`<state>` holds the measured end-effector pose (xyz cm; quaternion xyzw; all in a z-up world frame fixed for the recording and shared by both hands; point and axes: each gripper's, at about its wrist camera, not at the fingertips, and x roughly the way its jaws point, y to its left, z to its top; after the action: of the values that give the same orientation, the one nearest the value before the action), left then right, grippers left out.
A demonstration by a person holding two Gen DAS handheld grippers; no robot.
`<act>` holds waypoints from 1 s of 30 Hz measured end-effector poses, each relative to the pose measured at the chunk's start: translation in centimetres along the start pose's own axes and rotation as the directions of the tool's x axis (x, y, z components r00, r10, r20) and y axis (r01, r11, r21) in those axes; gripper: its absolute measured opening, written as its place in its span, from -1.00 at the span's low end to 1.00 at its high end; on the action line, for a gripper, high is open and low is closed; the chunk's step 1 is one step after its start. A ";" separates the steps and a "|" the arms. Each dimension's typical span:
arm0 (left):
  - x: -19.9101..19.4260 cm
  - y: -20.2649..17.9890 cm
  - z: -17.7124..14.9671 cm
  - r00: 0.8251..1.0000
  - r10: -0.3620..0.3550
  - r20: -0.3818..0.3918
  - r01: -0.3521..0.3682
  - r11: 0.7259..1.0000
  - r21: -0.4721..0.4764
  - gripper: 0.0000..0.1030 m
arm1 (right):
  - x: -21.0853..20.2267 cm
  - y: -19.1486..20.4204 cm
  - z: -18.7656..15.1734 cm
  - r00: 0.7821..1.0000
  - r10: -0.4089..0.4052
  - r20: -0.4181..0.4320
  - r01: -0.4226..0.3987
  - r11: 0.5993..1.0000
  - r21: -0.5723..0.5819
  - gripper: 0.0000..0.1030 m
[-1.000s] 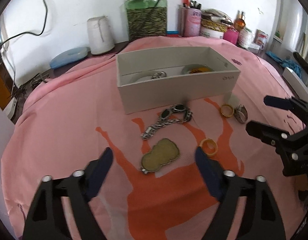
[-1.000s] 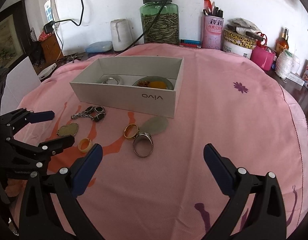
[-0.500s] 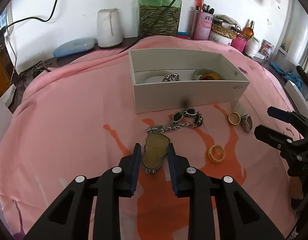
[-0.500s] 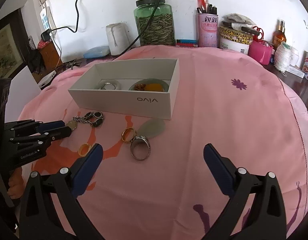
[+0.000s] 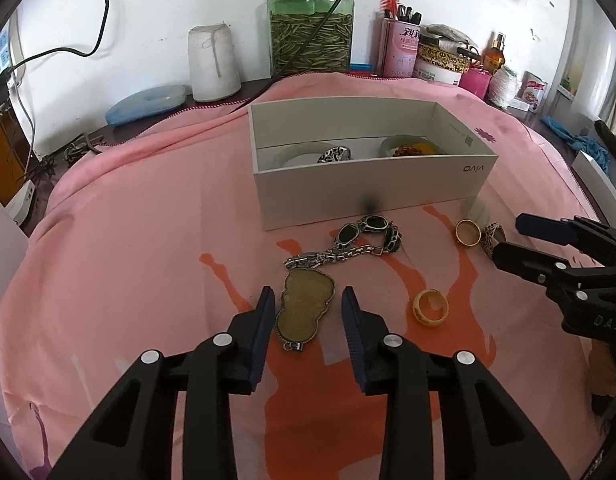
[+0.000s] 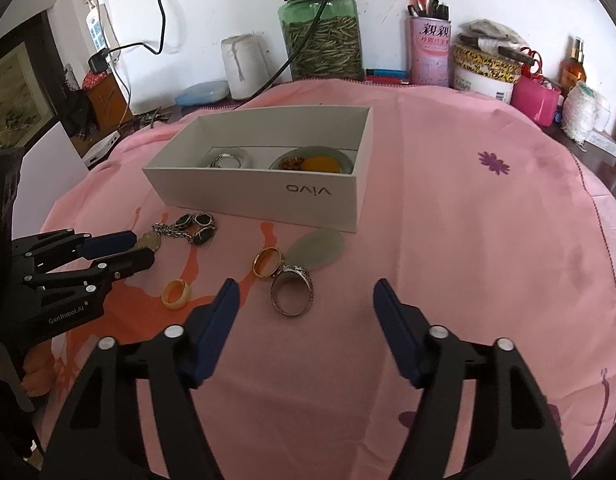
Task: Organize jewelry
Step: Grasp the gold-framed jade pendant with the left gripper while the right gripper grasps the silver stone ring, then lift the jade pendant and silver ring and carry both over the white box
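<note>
landmark: white box (image 5: 372, 196), open top, on the pink cloth (image 5: 147, 240) over the desk; all places given from it
box writing: "vivo" on the long side, upside down in both views; small QR-type code on the inner end wall, unreadable
box contents: pale bangle (image 5: 297, 155) with a patterned silver ring (image 5: 335, 154) at my left end; pale dish (image 6: 312, 159) with orange and brown bits at my right end
my left fingers (image 5: 308, 310): apart, just been opening; gourd-shaped pendant (image 5: 305, 308) lies between them on the cloth, in front of the box; the left pad sits right at its edge, the right pad stands clear; no clamp
my right fingers (image 6: 305, 300): apart, just been closing, nothing between the pads; hovering in front of the box's "vivo" side
chain bracelet (image 5: 348, 242): dark stones, just in front of the box, beyond the pendant
gold ring (image 6: 267, 263): in front of the box's right end, touching the silver ring (image 6: 292, 290)
pale green oval stone (image 6: 318, 248): just beside the box's front wall, behind those two rings
yellow band ring (image 6: 176, 294): further out from the box, between pendant and silver ring
left tool writing: "GenRobot.AI" on its body in the right view
behind the box: green jar (image 6: 322, 34) of seeds; pink tin (image 6: 430, 50) with Chinese characters, pens and a comb inside; white roll (image 5: 213, 62)
</note>
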<state>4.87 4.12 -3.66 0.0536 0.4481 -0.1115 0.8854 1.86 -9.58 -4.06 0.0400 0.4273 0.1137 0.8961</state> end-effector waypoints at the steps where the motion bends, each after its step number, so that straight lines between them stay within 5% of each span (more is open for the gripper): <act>1: 0.0 0.0 0.0 1.000 -0.007 -0.002 0.007 1.000 0.001 0.01 | 0.1 0.0 0.0 1.000 0.003 -0.006 -0.003 1.000 -0.001 0.02; 6: 0.4 -0.3 -0.1 0.999 0.042 -0.012 -0.042 0.999 0.016 0.55 | 0.4 0.3 0.2 1.000 0.005 -0.013 -0.005 1.000 -0.011 -0.33; 7: 0.4 -0.1 -0.1 0.999 0.028 -0.020 -0.028 1.000 -0.001 0.56 | 0.5 0.2 0.2 1.000 0.011 -0.016 -0.011 1.000 -0.013 -0.55; 11: 0.3 0.3 -0.1 1.000 0.016 -0.023 -0.016 1.000 -0.016 0.55 | 0.4 0.5 0.1 1.000 0.001 -0.017 -0.001 0.999 -0.035 -0.56; 20: 0.1 0.5 0.1 1.000 0.026 0.001 -0.026 0.999 -0.019 -0.04 | 0.5 0.7 0.1 1.000 -0.014 -0.023 0.013 0.998 -0.053 -0.55; 24: -0.1 0.0 0.1 1.000 0.009 0.008 -0.009 1.000 0.003 -0.47 | 0.5 0.7 0.0 1.000 -0.013 -0.023 0.012 0.999 -0.053 -0.55; 30: -0.2 -0.1 0.0 1.000 -0.013 0.006 0.013 1.000 -0.001 -0.51 | 0.4 0.7 0.0 1.000 -0.012 -0.021 0.011 0.999 -0.050 -0.56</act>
<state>4.71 4.07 -3.50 0.0501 0.4457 -0.1170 0.8861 2.02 -8.81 -4.26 0.0139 0.4342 0.1198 0.8927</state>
